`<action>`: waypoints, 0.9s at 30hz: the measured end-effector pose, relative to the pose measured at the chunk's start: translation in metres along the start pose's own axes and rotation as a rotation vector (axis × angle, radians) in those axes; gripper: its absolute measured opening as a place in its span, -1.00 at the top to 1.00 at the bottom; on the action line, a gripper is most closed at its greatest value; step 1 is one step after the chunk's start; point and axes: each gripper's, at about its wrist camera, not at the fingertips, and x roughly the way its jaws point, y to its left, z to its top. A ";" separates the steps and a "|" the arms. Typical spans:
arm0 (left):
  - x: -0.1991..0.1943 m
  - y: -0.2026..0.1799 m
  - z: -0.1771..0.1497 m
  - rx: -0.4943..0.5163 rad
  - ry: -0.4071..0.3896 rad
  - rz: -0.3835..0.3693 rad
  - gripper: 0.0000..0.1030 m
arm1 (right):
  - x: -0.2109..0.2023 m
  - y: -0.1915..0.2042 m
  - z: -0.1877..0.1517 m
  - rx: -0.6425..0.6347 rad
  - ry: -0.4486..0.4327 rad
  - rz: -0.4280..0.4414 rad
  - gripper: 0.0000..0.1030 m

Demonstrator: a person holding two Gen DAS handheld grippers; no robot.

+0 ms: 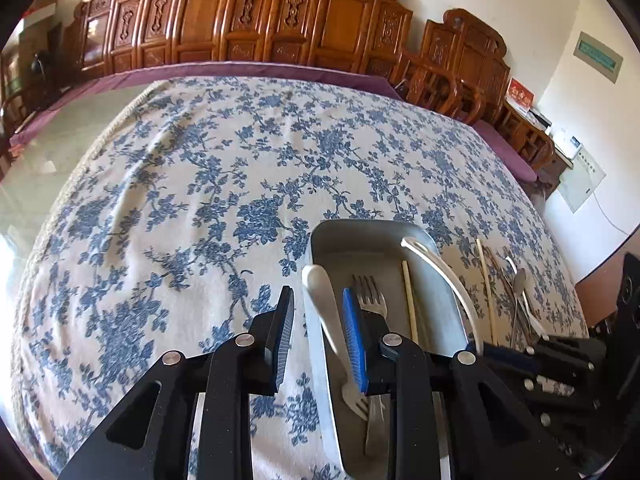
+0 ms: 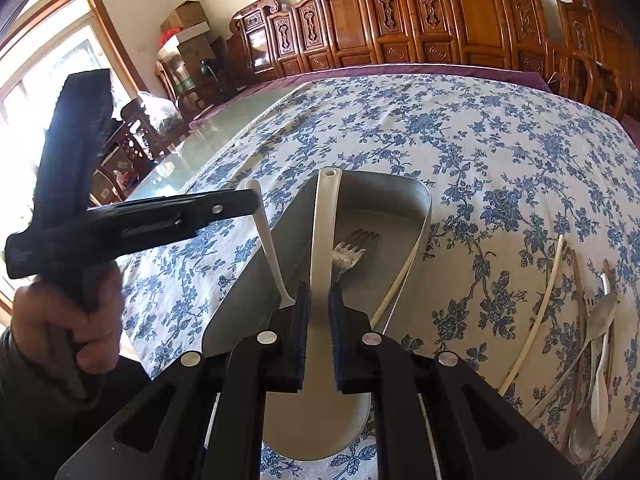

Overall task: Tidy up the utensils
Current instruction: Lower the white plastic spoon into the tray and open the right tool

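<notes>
A metal tray (image 1: 360,232) (image 2: 400,188) sits on the blue-flowered cloth. It holds a metal fork (image 1: 370,292) (image 2: 352,252) and a pale chopstick (image 1: 409,296) (image 2: 396,284). A white plastic fork (image 1: 324,304) (image 2: 268,240) leans on the tray's left rim. My left gripper (image 1: 316,290) (image 2: 250,200) stands open around it: the left pad is clear of it, the blue right pad close beside it. My right gripper (image 2: 319,304) (image 1: 486,350) is shut on the handle of a white ladle (image 2: 324,220) (image 1: 440,268), over the tray's near end.
Right of the tray, loose on the cloth, lie a cream chopstick (image 2: 536,312) (image 1: 486,280), a metal spoon (image 2: 600,312) (image 1: 519,280) and other white and wooden utensils. A person's hand (image 2: 68,320) holds the left gripper. Carved wooden chairs (image 1: 280,20) line the far side. Bare glass tabletop (image 2: 172,168) lies left.
</notes>
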 end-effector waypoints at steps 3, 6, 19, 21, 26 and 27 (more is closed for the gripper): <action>0.009 -0.001 0.004 -0.006 0.016 -0.015 0.73 | 0.000 -0.002 -0.002 0.005 0.000 0.005 0.77; 0.006 -0.013 0.007 0.017 -0.014 -0.038 0.87 | -0.003 -0.006 -0.005 0.010 -0.002 0.004 0.77; 0.035 -0.040 0.022 0.093 0.108 0.015 0.76 | -0.009 -0.011 -0.003 0.044 -0.019 0.007 0.77; 0.030 -0.037 0.019 0.092 0.081 0.029 0.51 | -0.005 -0.010 -0.001 0.055 -0.019 -0.001 0.77; 0.015 -0.030 0.018 0.093 0.042 0.048 0.50 | 0.010 -0.013 0.004 0.104 -0.012 0.001 0.71; 0.013 -0.029 0.018 0.093 0.039 0.051 0.50 | 0.013 -0.014 0.005 0.113 -0.011 -0.005 0.67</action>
